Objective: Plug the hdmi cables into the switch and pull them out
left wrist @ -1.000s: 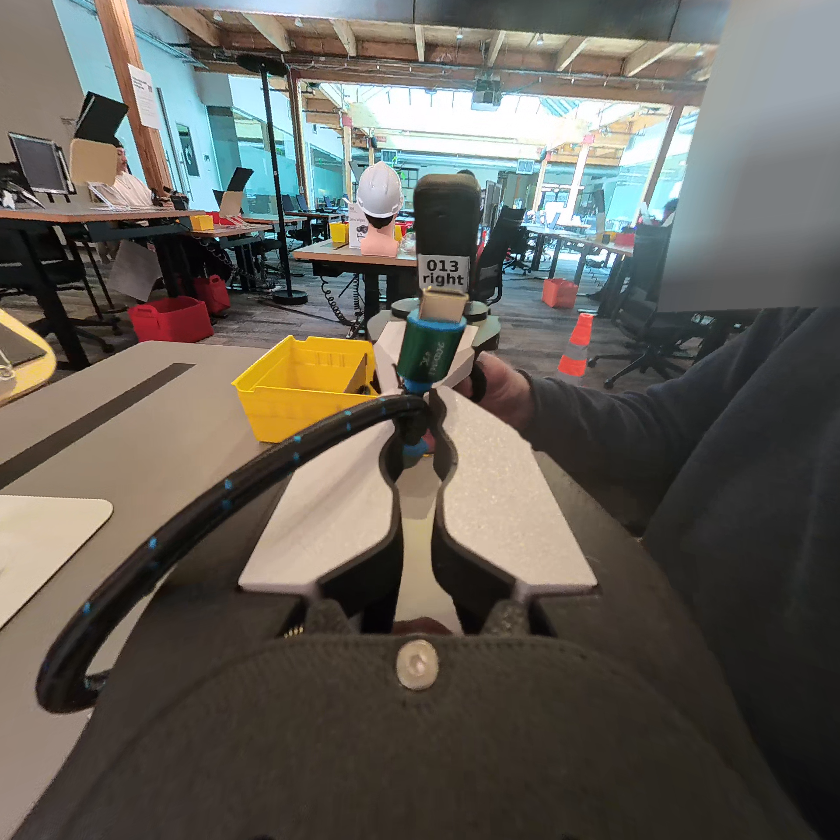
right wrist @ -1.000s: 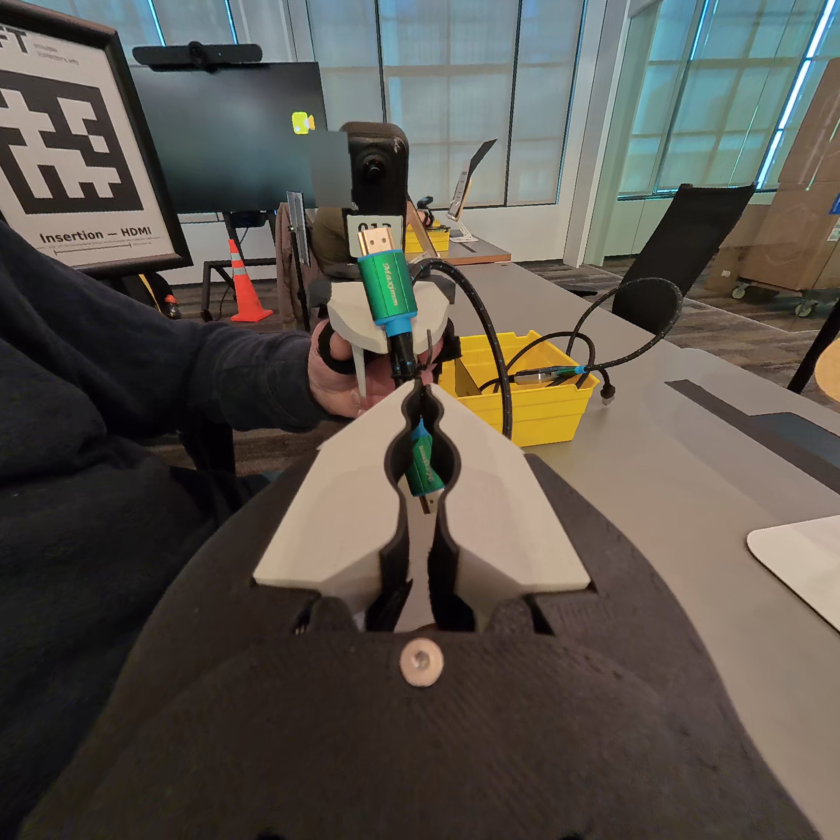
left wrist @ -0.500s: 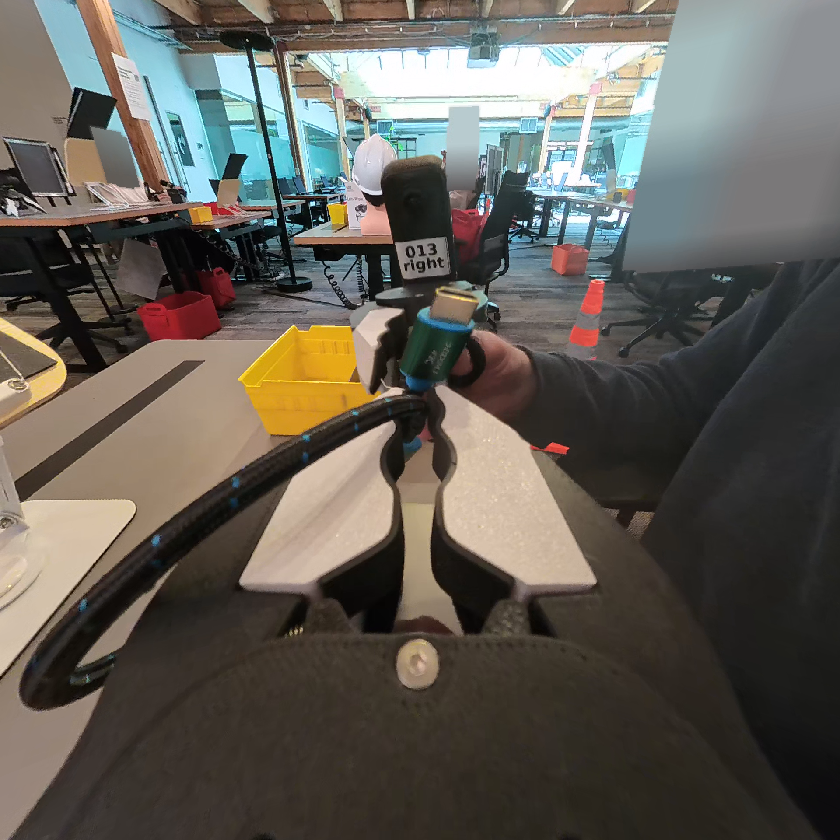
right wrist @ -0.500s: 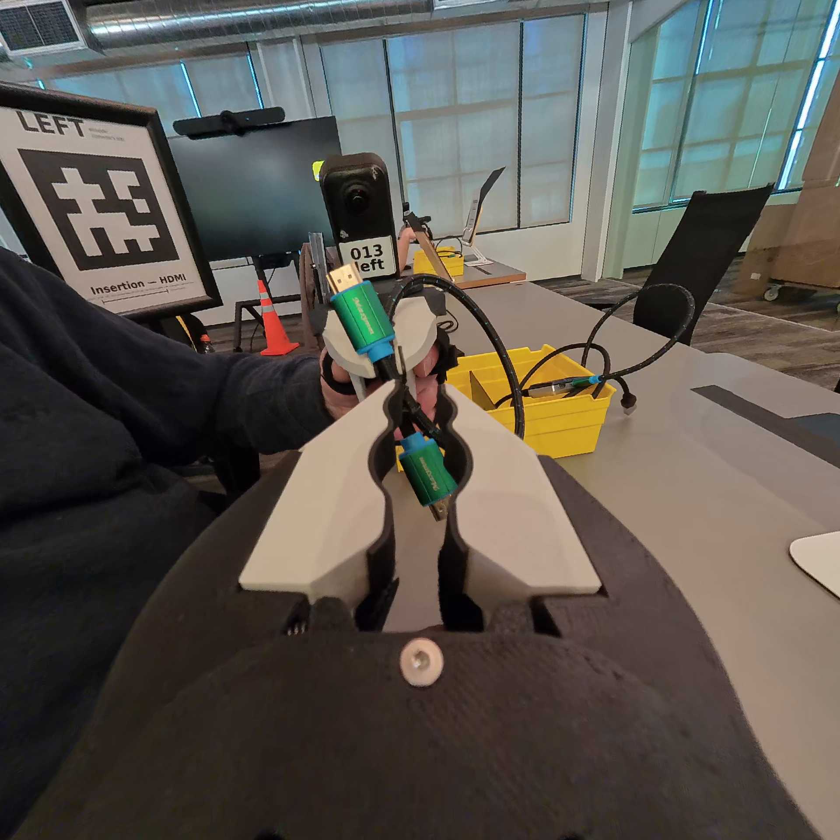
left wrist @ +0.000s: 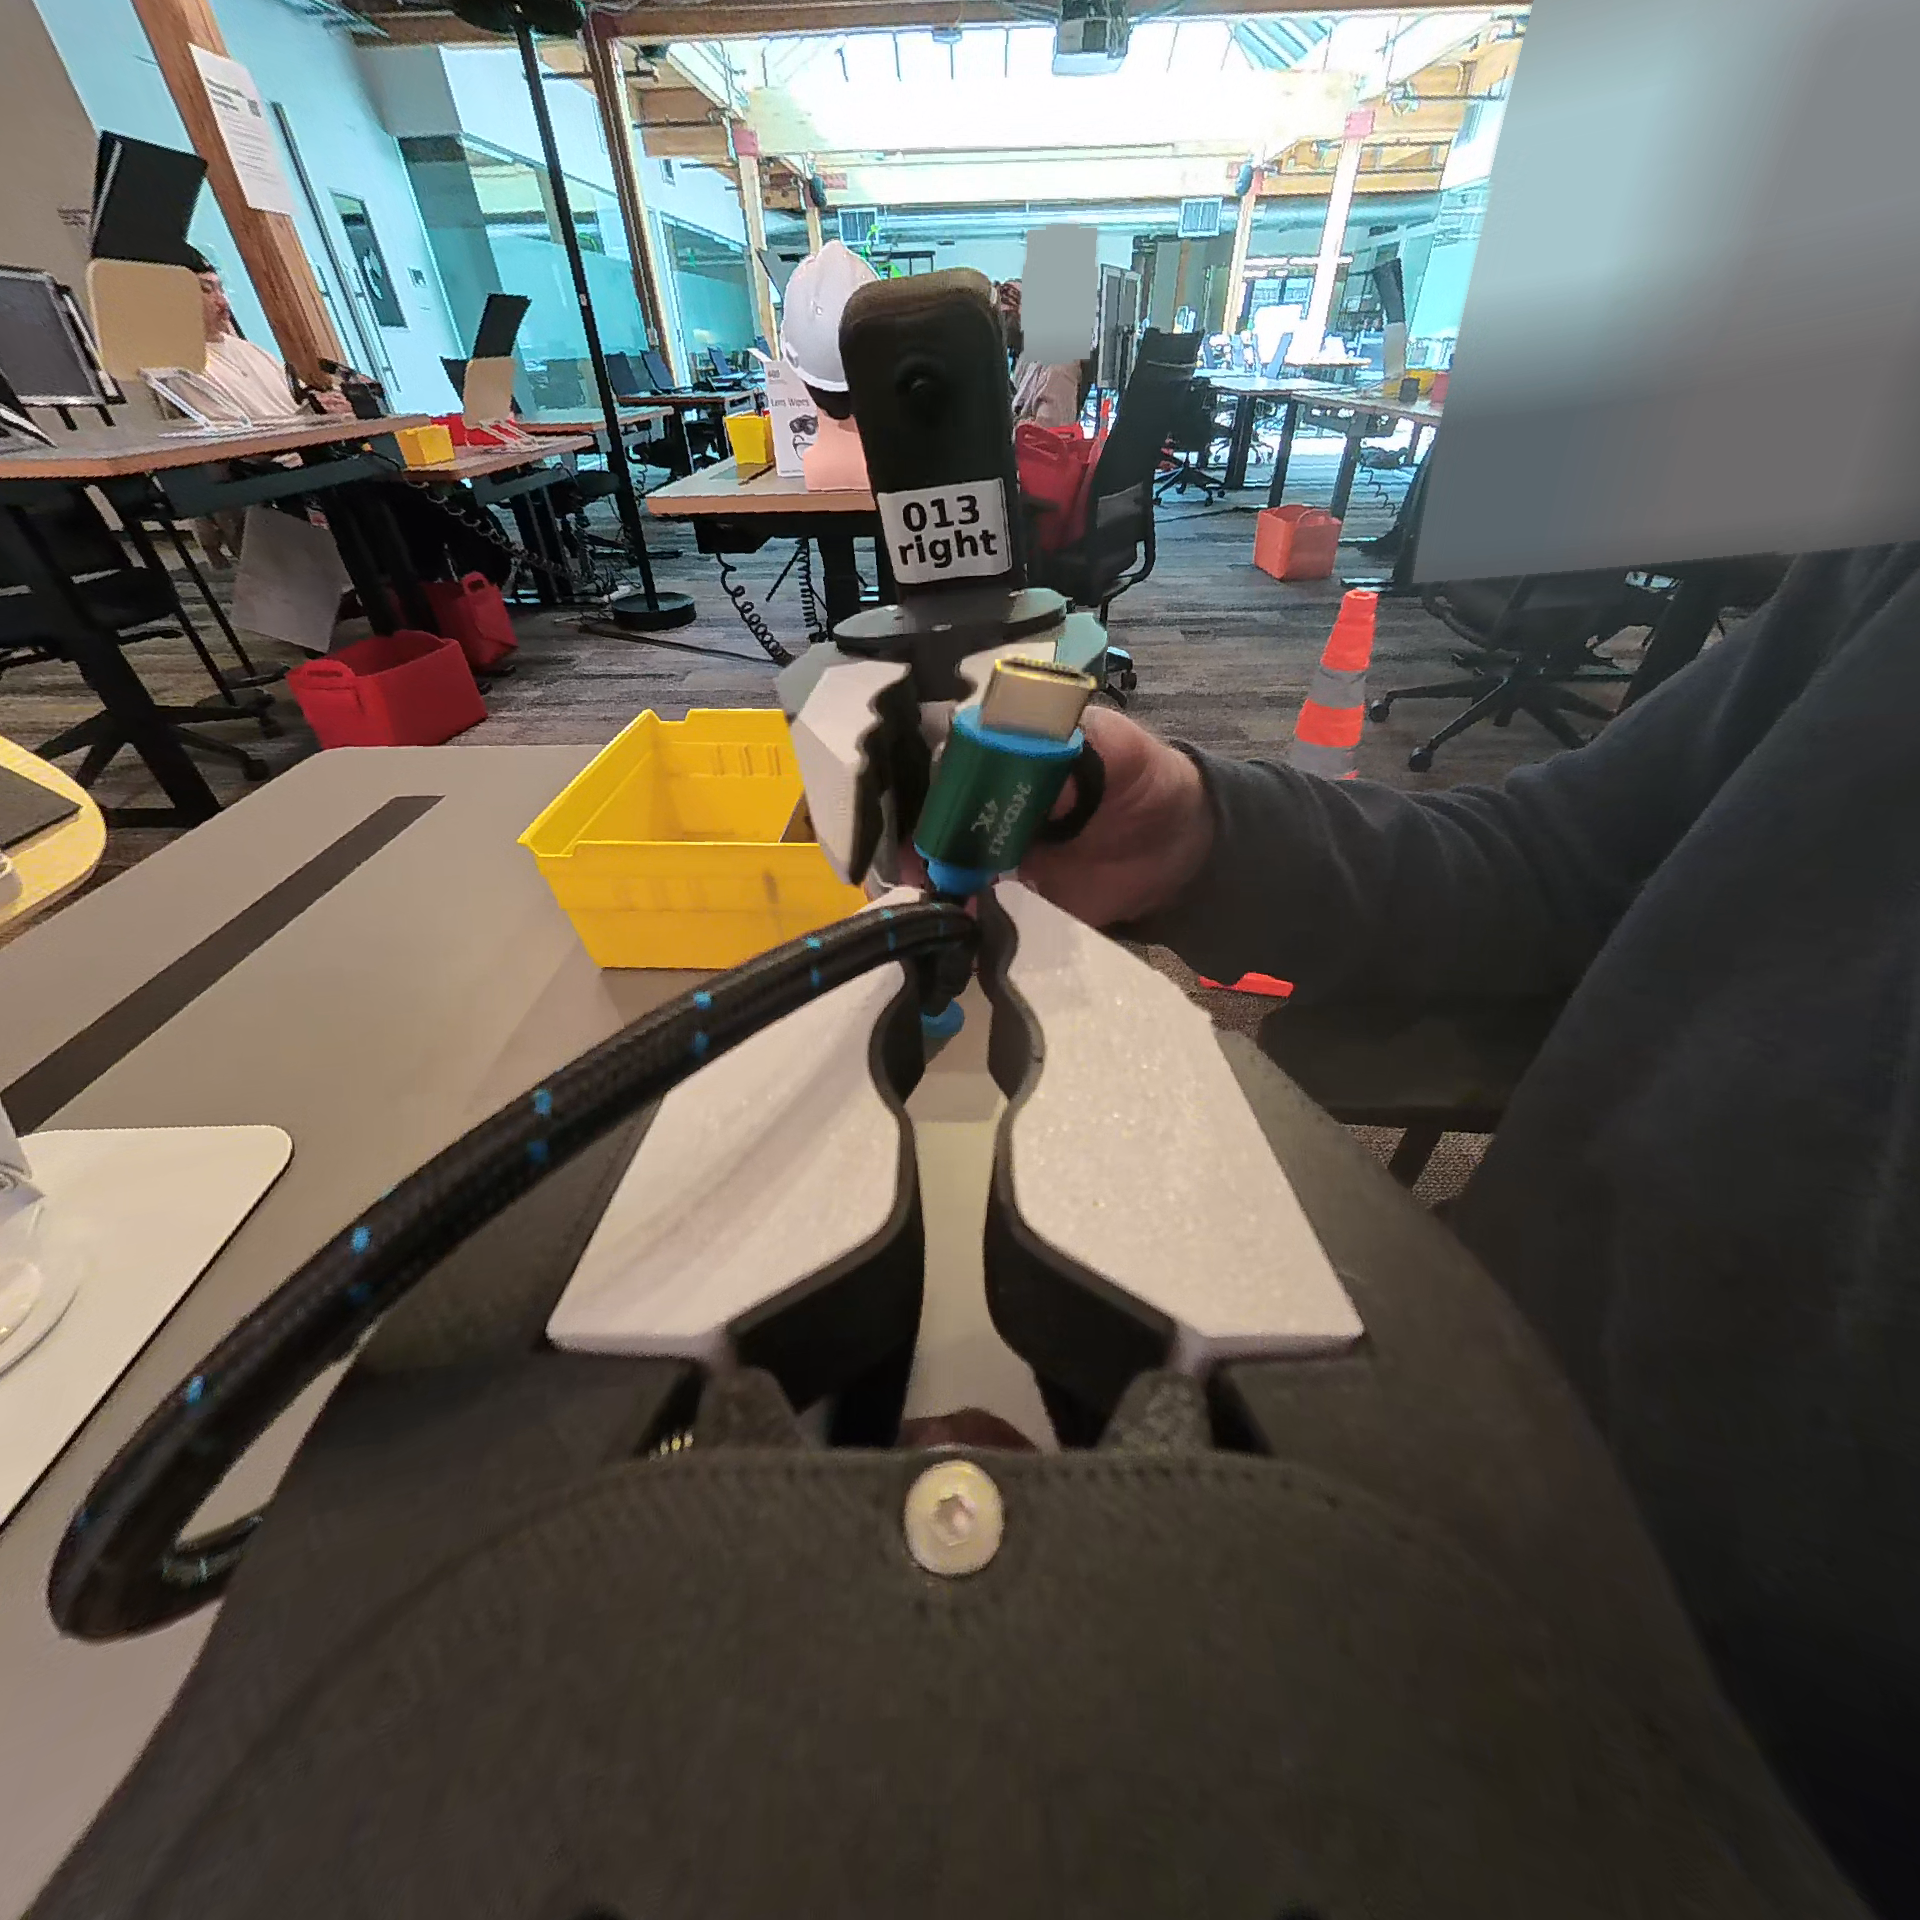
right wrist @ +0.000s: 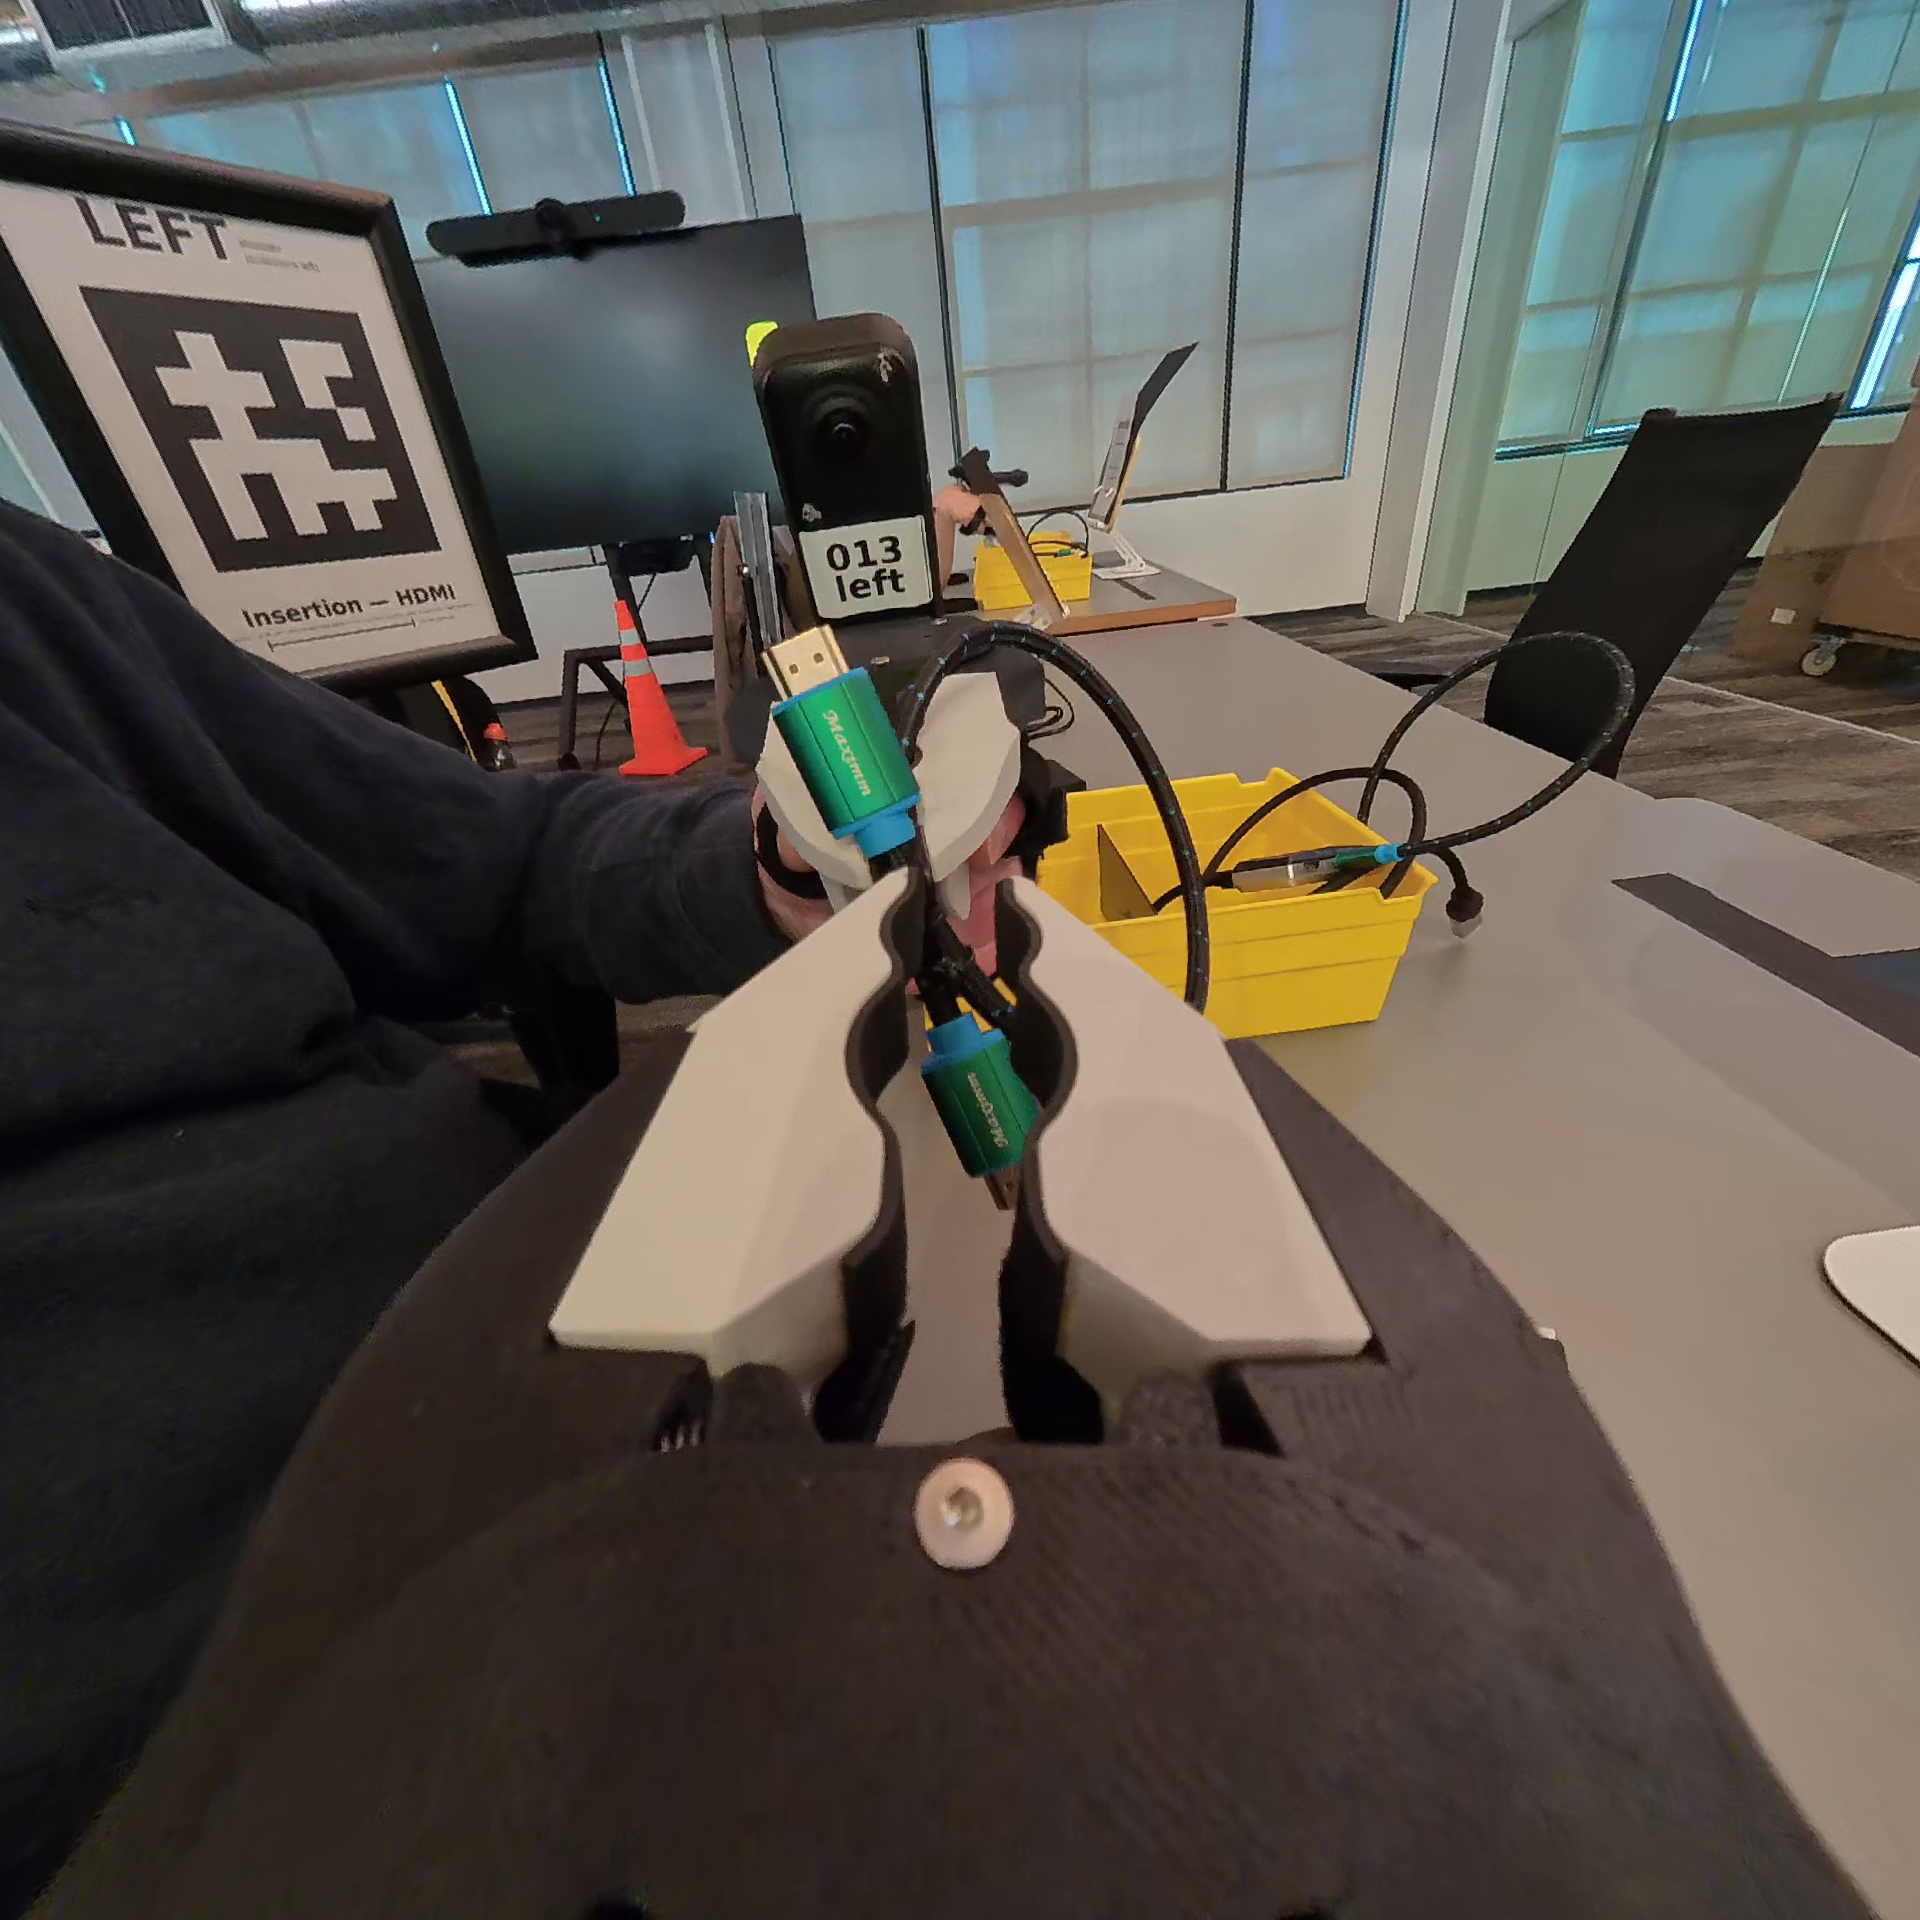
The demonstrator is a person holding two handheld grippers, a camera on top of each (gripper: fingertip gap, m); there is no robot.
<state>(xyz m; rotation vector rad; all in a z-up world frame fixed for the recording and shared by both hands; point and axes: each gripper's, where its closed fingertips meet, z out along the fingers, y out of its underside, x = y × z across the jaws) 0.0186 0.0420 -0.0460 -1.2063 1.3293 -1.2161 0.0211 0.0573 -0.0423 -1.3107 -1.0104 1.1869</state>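
Large grey blur patch (left wrist: 1704, 281) masks top right of left wrist view; smaller one (left wrist: 1060, 275) beyond the right gripper (left wrist: 883, 769). Cable (left wrist: 436, 1184) exits under left gripper (left wrist: 971, 935), far end hidden. Lower plug's (right wrist: 977, 1107) tip tucked behind right finger (right wrist: 1174, 1164). Bin (right wrist: 1247, 935) contents partly hidden.

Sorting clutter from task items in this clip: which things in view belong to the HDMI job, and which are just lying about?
Job: left gripper, right gripper, braided HDMI cable, upright green plug, second green plug, yellow bin of cables.
Lying about: traffic cone, red tub, white hard hat, black monitor, framed marker sign.
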